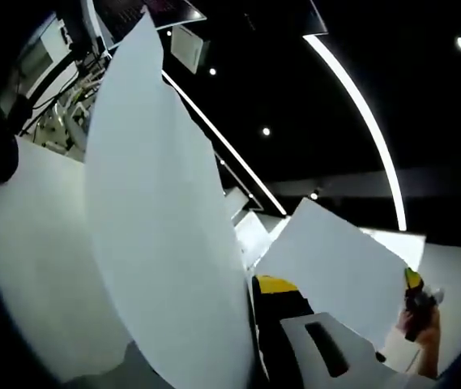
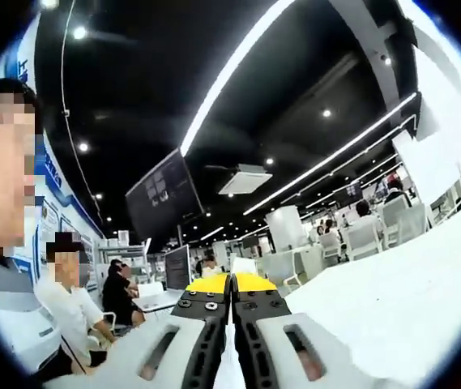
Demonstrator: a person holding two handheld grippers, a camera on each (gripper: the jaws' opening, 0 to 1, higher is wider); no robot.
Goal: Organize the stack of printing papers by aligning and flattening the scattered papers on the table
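A large white paper sheet (image 1: 157, 243) stands upright across the left gripper view and hides my left jaw. My left gripper (image 1: 253, 285) appears shut on its lower edge, with the right jaw and its yellow tip showing beside the sheet. Behind it, a second white sheet (image 1: 335, 263) hangs in the air. Its far corner is pinched by my right gripper (image 1: 415, 298), held by a hand. In the right gripper view, my right gripper (image 2: 232, 279) has its jaws pressed together on a thin white paper edge. That white sheet (image 2: 408, 308) spreads off to the right.
More white paper or tabletop (image 1: 36, 267) lies at the left. Seated people (image 2: 68, 308) are close on the left, and others sit at desks (image 2: 121, 292) farther back. White chairs (image 2: 368, 237), a dark hanging screen (image 2: 165, 194) and ceiling light strips are beyond.
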